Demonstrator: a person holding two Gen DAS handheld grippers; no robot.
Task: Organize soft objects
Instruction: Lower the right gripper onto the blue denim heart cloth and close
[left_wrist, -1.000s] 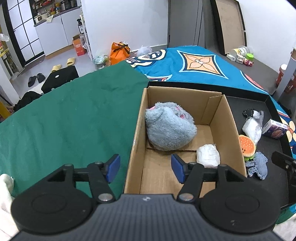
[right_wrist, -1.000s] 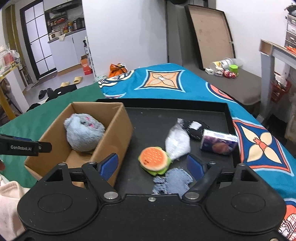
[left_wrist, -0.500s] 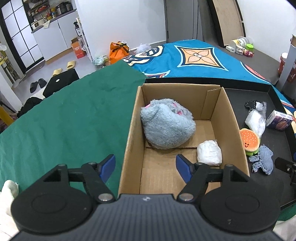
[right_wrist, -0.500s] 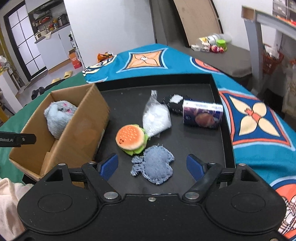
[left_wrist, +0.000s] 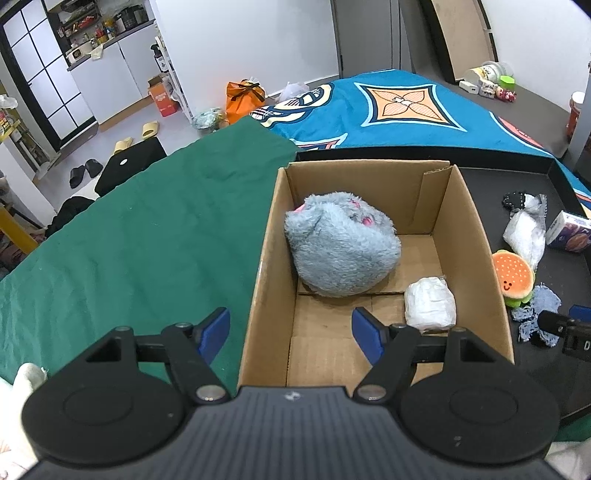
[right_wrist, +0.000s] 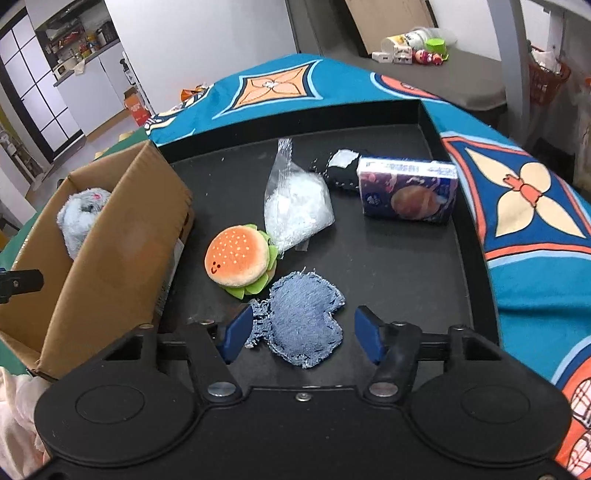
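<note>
A cardboard box (left_wrist: 476, 236) holds a grey plush toy (left_wrist: 340, 247) and a white wrapped bundle (left_wrist: 430, 302). My left gripper (left_wrist: 290, 332) is open and empty above the box's near left wall. On the black tray (right_wrist: 406, 280) lie a burger plush (right_wrist: 240, 260), a blue denim pouch (right_wrist: 306, 321), a clear bag of white filling (right_wrist: 295, 206), a black-and-white soft item (right_wrist: 341, 170) and a purple tissue pack (right_wrist: 408, 190). My right gripper (right_wrist: 303, 334) is open, its fingers on either side of the denim pouch. The box (right_wrist: 122, 251) shows at the left.
A green cloth (left_wrist: 129, 229) covers the table left of the box. A blue patterned cloth (left_wrist: 399, 107) lies beyond and right of the tray. The tray's raised rim (right_wrist: 469, 221) borders the right side. Floor clutter sits far behind.
My right gripper has moved forward and down toward the tray, bringing the denim pouch between its fingers. My left gripper has drifted slightly and opened a little wider.
</note>
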